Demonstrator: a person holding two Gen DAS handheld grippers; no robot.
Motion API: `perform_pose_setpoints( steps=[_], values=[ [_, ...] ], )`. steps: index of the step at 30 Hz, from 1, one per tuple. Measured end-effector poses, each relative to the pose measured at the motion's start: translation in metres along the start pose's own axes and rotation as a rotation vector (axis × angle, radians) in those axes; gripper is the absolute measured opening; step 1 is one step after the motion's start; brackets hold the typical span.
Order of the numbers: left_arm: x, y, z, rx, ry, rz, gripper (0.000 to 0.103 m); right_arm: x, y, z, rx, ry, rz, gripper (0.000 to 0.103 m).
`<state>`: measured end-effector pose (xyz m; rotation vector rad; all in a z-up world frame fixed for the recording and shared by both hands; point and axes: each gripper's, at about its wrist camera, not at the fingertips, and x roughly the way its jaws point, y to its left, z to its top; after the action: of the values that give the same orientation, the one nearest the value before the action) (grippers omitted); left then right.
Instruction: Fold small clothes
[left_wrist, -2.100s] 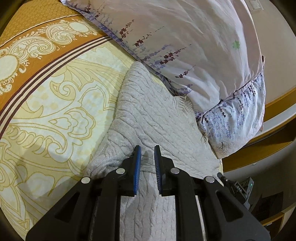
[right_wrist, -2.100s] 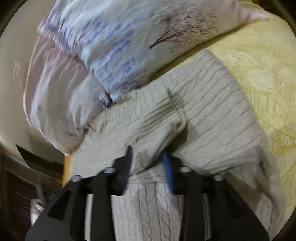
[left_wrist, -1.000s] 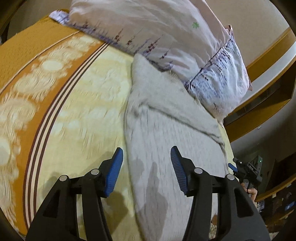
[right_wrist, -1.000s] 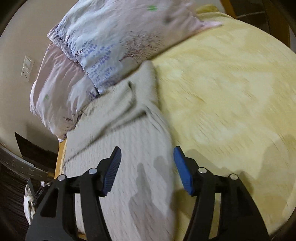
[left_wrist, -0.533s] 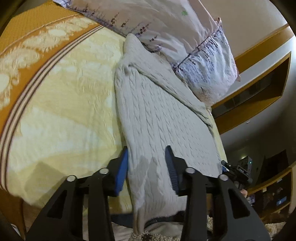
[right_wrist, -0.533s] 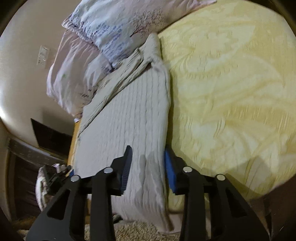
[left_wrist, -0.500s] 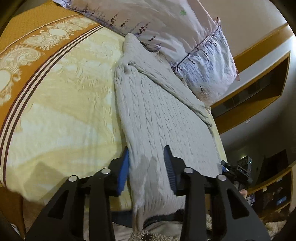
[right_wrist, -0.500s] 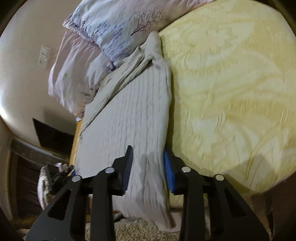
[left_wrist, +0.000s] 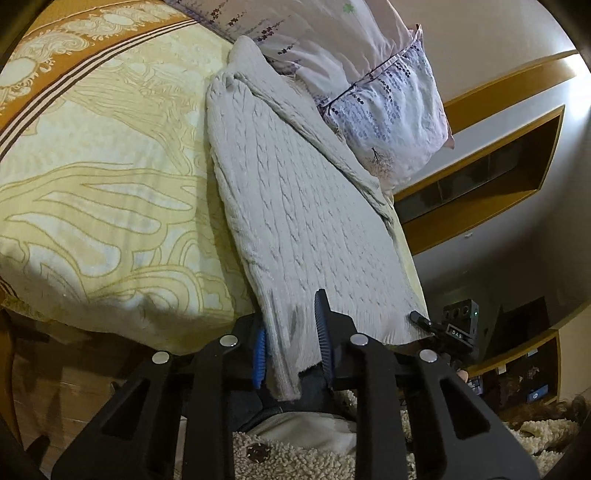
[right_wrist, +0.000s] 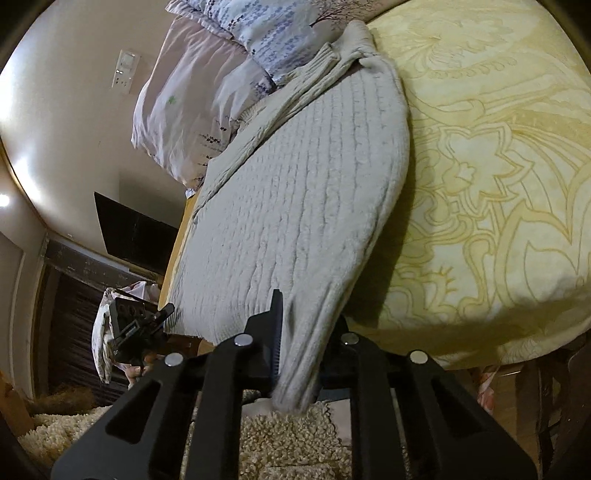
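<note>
Bedroom setting: a bed under a cream-and-gold patterned coverlet fills the left of the left-wrist view, with two floral pillows at upper centre and a shaggy rug along the bottom. My task piece, a pale grey cable-knit sweater, lies flat on the bed from the pillows down to the near edge, its hem overhanging the mattress.

My left gripper has the left hem corner between its blue pads; the jaws are narrow and closing, one pad touching the knit, the other not clearly so. My right gripper is closing on the opposite hem corner, which is bunched between the jaws and appears already pinched.

To do this step well, I judge both corners should be gripped to equal depth and raised together, the hem kept taut between them, then carried toward the pillows so that the fold lands square.

Texture: the knit is thick, ribbed and soft, likely stretchy and prone to sagging; the coverlet looks plush, offering some drag.
</note>
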<state>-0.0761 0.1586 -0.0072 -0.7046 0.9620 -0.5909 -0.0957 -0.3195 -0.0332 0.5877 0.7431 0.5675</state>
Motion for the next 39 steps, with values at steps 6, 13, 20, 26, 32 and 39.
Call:
perform_pose_setpoints(
  steps=[6, 13, 20, 26, 32, 39],
  values=[
    [0.003, -0.011, 0.000, 0.075, 0.016, 0.083, 0.007, -0.010, 0.015, 0.006, -0.085, -0.070, -0.068, 0.007],
    [-0.012, -0.031, 0.028, 0.166, -0.077, 0.132, 0.006, -0.034, 0.053, 0.024, -0.276, -0.275, -0.202, 0.006],
    [-0.028, -0.061, 0.079, 0.267, -0.223, 0.216, 0.006, -0.040, 0.087, 0.052, -0.409, -0.463, -0.296, 0.006],
    [-0.018, -0.077, 0.124, 0.312, -0.271, 0.273, 0.006, -0.033, 0.102, 0.082, -0.440, -0.522, -0.322, 0.006],
    [0.003, -0.087, 0.173, 0.315, -0.300, 0.301, 0.006, -0.020, 0.103, 0.134, -0.404, -0.521, -0.313, 0.006],
    [0.046, -0.077, 0.234, 0.261, -0.310, 0.321, 0.006, 0.013, 0.092, 0.194, -0.374, -0.495, -0.335, 0.006]
  ],
)
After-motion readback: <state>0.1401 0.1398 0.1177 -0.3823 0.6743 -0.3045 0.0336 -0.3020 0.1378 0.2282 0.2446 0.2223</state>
